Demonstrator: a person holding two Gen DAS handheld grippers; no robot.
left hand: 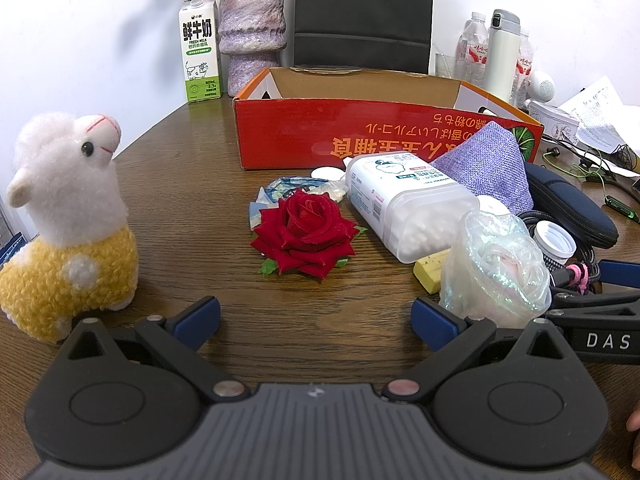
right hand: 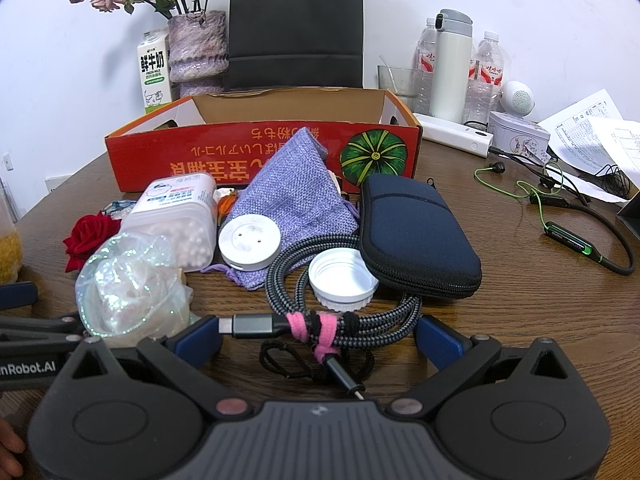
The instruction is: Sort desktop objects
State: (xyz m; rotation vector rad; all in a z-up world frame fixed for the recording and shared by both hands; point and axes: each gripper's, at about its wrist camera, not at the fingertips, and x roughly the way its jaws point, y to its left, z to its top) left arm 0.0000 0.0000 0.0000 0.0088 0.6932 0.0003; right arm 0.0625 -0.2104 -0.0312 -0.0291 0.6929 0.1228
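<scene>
The left gripper (left hand: 316,320) is seen at the bottom of the left wrist view with its blue-padded fingers spread wide and nothing held between them; bare wooden table (left hand: 192,184) lies in the gap. Just beyond it, at centre frame, a red rose (left hand: 306,234) is laid flat on the table, and a plush alpaca (left hand: 66,220) is seated upright at the left edge. Touching the right finger, at lower right, a crumpled iridescent bag (left hand: 494,268) is found, with a yellow eraser (left hand: 430,270) beside it and a cotton swab box (left hand: 404,208) lying on its side behind. The right gripper (right hand: 320,340) is shown at the bottom of the right wrist view, likewise spread apart and empty, its fingers set either side of a coiled braided cable (right hand: 320,300) bound with a pink tie (right hand: 320,332). On the coil a white screw cap (right hand: 343,280) is rested open side up, and a navy zip pouch (right hand: 416,232) is laid to its right. A round white puck (right hand: 250,246) is placed on a purple fabric bag (right hand: 296,188) left of centre. Behind everything, across the upper middle of both views, an open red cardboard box (right hand: 168,160) is stood, and no contents can be made out inside it.
</scene>
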